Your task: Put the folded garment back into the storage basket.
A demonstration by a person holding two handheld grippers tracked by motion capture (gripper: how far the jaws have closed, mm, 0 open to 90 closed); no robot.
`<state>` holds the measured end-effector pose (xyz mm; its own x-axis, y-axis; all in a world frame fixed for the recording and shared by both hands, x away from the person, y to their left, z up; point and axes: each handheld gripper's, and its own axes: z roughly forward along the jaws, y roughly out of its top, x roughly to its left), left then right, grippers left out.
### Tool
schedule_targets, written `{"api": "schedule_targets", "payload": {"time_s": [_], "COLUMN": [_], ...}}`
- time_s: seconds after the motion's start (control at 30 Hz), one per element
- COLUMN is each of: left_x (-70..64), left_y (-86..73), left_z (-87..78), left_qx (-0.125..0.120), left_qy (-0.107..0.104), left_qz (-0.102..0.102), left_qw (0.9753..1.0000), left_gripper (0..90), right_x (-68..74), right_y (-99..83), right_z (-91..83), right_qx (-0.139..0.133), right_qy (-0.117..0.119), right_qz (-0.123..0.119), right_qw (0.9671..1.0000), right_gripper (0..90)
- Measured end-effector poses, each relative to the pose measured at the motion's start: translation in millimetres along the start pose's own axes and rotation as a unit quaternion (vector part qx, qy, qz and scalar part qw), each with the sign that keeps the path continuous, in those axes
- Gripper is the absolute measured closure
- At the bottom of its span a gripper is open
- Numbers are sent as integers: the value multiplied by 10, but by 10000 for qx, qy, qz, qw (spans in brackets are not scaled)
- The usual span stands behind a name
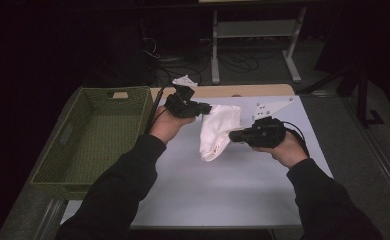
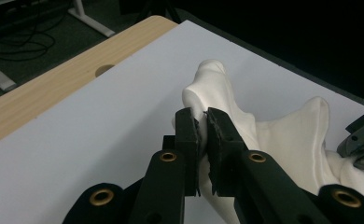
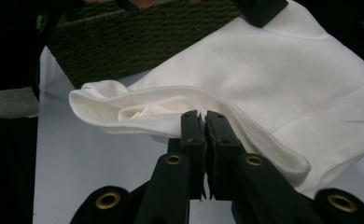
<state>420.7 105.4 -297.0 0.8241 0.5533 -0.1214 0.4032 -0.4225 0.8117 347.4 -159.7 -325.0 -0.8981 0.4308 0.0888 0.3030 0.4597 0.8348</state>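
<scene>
A white cloth [image 1: 218, 130] hangs bunched between my two grippers above the white table top [image 1: 223, 190]. My left gripper [image 1: 203, 108] is shut on the cloth's upper left edge; in the left gripper view its jaws pinch the white cloth [image 2: 264, 135] at my left gripper [image 2: 202, 122]. My right gripper [image 1: 235, 135] is shut on the cloth's right side; in the right gripper view my right gripper [image 3: 202, 122] clamps a folded hem of the cloth [image 3: 264, 84]. The cloth's lower end sags toward the table.
A green woven basket [image 1: 58, 155] stands at the table's left, its wall [image 3: 138, 42] behind the cloth in the right gripper view. A wooden strip [image 2: 54, 88] with a hole runs along the table's far edge. Desk legs [image 1: 215, 50] and cables lie beyond.
</scene>
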Motion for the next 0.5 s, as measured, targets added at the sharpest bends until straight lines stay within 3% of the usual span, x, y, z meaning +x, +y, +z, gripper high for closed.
{"api": "schedule_targets", "payload": {"time_s": [0.4, 0.5], "left_x": [62, 46], "left_y": [39, 77], "left_z": [-383, -488], "left_qx": [-140, -181], "left_qy": [159, 191], "left_qz": [-83, -16], "left_qw": [9997, 9997], "left_gripper": [831, 831], "right_x": [86, 110], "right_y": [346, 431], "right_z": [127, 155], "right_qx": [-27, -29], "right_qy": [320, 380], "right_qz": [-203, -269], "right_qw": [9993, 9989], "right_gripper": [853, 853]}}
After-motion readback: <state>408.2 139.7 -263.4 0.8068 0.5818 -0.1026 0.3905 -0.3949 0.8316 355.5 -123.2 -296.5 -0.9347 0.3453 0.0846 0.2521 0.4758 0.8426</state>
